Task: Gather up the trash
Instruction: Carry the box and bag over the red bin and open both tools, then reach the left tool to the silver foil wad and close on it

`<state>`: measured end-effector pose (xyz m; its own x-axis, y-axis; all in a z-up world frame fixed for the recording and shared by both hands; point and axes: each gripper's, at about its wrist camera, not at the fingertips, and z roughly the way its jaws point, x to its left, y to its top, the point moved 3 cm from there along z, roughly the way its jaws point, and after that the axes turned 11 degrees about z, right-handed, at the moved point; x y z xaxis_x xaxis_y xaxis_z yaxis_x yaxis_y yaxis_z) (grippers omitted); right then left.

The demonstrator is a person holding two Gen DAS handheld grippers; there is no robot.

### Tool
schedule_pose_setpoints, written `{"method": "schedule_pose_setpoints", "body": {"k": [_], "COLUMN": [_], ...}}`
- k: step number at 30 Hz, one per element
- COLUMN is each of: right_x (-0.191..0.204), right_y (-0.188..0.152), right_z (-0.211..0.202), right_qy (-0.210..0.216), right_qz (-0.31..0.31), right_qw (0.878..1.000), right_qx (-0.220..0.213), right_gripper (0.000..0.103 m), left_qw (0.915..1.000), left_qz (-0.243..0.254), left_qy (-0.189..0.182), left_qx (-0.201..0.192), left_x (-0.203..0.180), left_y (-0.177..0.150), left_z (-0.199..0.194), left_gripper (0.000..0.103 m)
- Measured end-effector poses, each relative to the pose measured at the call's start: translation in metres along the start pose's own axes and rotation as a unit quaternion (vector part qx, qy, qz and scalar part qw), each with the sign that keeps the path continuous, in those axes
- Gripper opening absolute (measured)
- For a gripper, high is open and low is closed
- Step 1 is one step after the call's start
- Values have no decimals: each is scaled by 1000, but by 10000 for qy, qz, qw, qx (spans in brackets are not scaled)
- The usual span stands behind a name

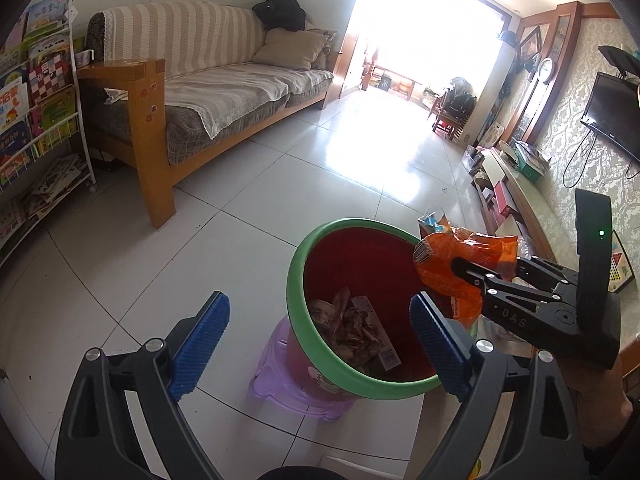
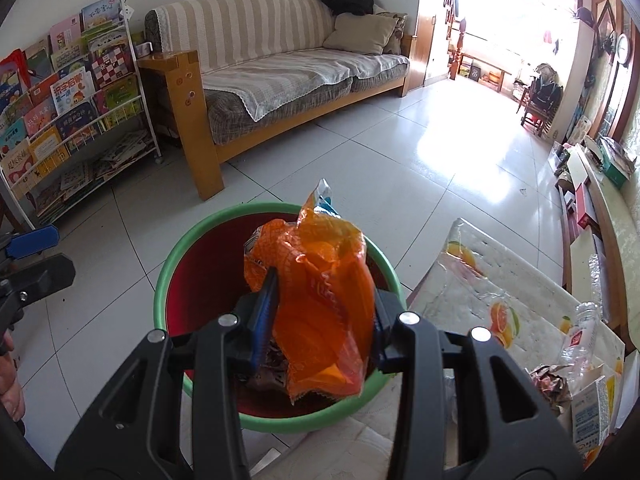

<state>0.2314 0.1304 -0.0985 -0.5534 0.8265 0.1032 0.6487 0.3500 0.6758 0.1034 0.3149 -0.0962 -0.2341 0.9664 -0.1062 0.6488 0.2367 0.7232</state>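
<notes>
A: Item one, right gripper (image 2: 320, 320)?
B: Jaws clamped on an orange wrapper (image 2: 320, 304), crumpled, standing up between the blue pads; a scrap of blue-and-white packaging pokes out above it.
A: Item two, bin (image 2: 172, 264)?
B: Red inside, green rim, directly below and beyond the clamped jaws. Paper scraps and a small carton (image 1: 376, 332) lie at its bottom. It sits on a purple stool (image 1: 272, 376).
A: Item three, left gripper (image 1: 320, 344)?
B: Jaws wide apart, nothing between the pads, the bin's rim just ahead.
A: Remaining?
B: Right of the right jaws, the counter (image 2: 480, 280) carries a clear bottle (image 2: 580, 340) and wrappers.
</notes>
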Motion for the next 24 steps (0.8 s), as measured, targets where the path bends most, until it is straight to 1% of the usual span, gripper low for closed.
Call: {"method": "schedule_pose_setpoints", "body": {"k": [2,3,4,5,6,7,10,13,17,18,24], "right_x": [4,7,10,11,13,17,21,19,9,5,-37], "right_y": [-2,-4,-5,-5,-6,-4,-3,-4,-8,-9,-31], "right_z": [3,5,7,4,-1,-4,-14,-25,-48,-53,-96], "right_qy": [-42,-37,-27,-31,-50,-64,-62,-91,-161,-178,-428], "right_qz": [-64,-106,-126,-123,-140,-174,-209,-204,-201,-180,100], "right_qw": [10000,9999,9997,9998,9999,9998,9998,9998,9996,9996,9984], "right_qx": [52,120,186,148,53,-7,-27,-4,-104,-125,-351], "right_gripper": [39,45,59,67,81,90,97,98,98,98,98], "left_qw": [10000,10000,10000,10000,10000,10000,9999,10000,9999,9999,9981], "left_qz": [-39,-43,-49,-57,-62,-71,-83,-60,67,105,441], "left_qy": [0,5,13,17,25,32,43,34,-56,-98,-423], "left_qx": [-16,-23,-29,-33,-37,-38,-40,-57,-49,-59,2], "left_x": [2,3,4,5,6,7,6,0,-19,-26,-75], "left_y": [-2,-1,-1,-1,-1,-2,-2,-1,1,1,0], "left_z": [-3,-3,-4,-4,-5,-5,-5,-4,-2,-1,7], "left_gripper": [88,88,88,88,88,88,88,91,92,95,95]}}
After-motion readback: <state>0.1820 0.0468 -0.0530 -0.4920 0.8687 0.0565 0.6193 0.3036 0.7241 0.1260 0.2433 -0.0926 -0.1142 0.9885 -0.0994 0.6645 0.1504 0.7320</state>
